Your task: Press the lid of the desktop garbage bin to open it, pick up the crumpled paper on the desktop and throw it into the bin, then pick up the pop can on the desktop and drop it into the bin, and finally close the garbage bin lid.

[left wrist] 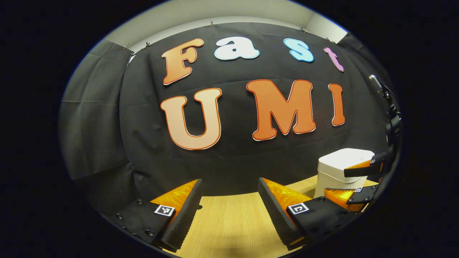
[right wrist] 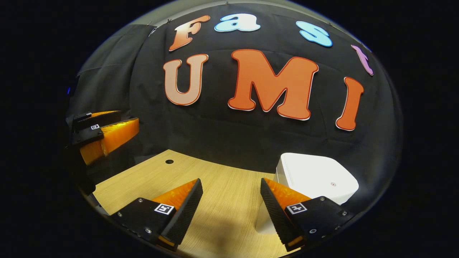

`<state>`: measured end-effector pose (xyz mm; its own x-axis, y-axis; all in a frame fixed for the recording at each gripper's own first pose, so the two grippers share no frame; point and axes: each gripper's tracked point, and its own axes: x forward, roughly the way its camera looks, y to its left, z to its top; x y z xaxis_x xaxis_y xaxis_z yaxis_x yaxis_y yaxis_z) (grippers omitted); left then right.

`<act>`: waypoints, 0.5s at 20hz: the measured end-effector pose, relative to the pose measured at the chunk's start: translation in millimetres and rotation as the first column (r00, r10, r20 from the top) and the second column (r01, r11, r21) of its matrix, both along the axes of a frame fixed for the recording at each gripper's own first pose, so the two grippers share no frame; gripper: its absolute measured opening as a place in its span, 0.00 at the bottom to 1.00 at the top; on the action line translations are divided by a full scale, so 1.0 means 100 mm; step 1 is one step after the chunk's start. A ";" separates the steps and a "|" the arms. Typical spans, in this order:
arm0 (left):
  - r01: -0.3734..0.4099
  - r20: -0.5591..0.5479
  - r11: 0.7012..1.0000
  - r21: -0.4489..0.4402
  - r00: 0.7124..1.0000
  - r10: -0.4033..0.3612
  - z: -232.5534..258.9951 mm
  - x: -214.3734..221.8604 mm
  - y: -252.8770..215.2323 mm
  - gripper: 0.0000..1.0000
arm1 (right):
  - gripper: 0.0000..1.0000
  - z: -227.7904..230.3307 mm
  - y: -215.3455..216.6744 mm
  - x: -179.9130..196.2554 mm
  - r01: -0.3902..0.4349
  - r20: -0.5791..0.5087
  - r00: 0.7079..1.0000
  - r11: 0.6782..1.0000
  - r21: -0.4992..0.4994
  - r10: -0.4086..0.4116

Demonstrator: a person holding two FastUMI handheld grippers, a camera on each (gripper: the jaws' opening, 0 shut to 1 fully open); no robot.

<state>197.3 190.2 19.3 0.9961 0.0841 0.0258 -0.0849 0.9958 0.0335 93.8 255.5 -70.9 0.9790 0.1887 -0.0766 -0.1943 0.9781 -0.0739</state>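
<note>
My two claws above the table (right wrist: 222, 186), with the task at its opening step as I judge it: the bin's lid is down and nothing has gone in.

Right claw (right wrist: 231, 204): fingers spread wide, pinching nothing. The bin (right wrist: 315, 179) lies ahead and to the right of it, close by, its near side passing behind my right-hand finger. The flat lid faces upward, with a small mark (right wrist: 333, 184) toward its near-right part. This claw hangs level with or slightly above the lid, pointing toward the booth wall rather than down at the bin.

Left claw (left wrist: 229, 204): likewise spread and empty, held low over bare table. From here the bin (left wrist: 340, 168) sits well off to the right, with my right claw (left wrist: 358, 182) just in front of it, turned on its side so that one finger lies above the other.

The move turns on this: my right claw is the nearer, and I judge it must shift right and tip down to press the lid. I cannot tell where the crumpled paper and the pop can lie.
</note>
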 end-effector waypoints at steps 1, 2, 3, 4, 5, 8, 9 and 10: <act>-0.002 0.002 1.000 0.001 1.000 0.002 0.01 0.00 0.00 0.95 | 0.98 0.01 -0.01 0.00 0.003 0.002 1.000 1.000 0.005 -0.003; -0.004 0.006 1.000 0.003 1.000 0.003 0.03 -0.01 0.00 0.95 | 0.98 0.02 -0.02 0.00 0.006 0.005 1.000 1.000 0.009 -0.006; -0.008 0.012 1.000 0.006 1.000 0.008 0.04 -0.01 0.02 0.99 | 0.98 0.03 -0.03 0.00 0.007 0.006 1.000 1.000 0.013 -0.007; -0.009 0.019 1.000 0.007 1.000 0.009 0.06 -0.02 0.03 0.99 | 0.98 0.03 -0.03 0.01 0.010 0.006 1.000 1.000 0.016 -0.010; -0.014 0.022 1.000 0.007 1.000 0.014 0.06 -0.02 0.04 0.99 | 0.98 0.03 -0.03 0.01 0.010 0.006 1.000 1.000 0.017 -0.010; -0.016 0.029 1.000 -0.003 0.999 0.016 0.07 -0.04 0.05 0.99 | 0.98 0.04 -0.04 0.00 0.014 0.010 1.000 1.000 0.016 -0.014; -0.021 0.031 1.000 -0.004 0.999 0.022 0.07 -0.03 0.06 0.99 | 0.98 0.04 -0.03 -0.01 0.014 0.010 1.000 1.000 0.017 -0.014; -0.030 0.037 1.000 -0.007 0.999 0.030 0.07 -0.05 0.10 0.99 | 0.98 0.03 -0.03 -0.01 0.013 0.011 1.000 1.000 0.017 -0.013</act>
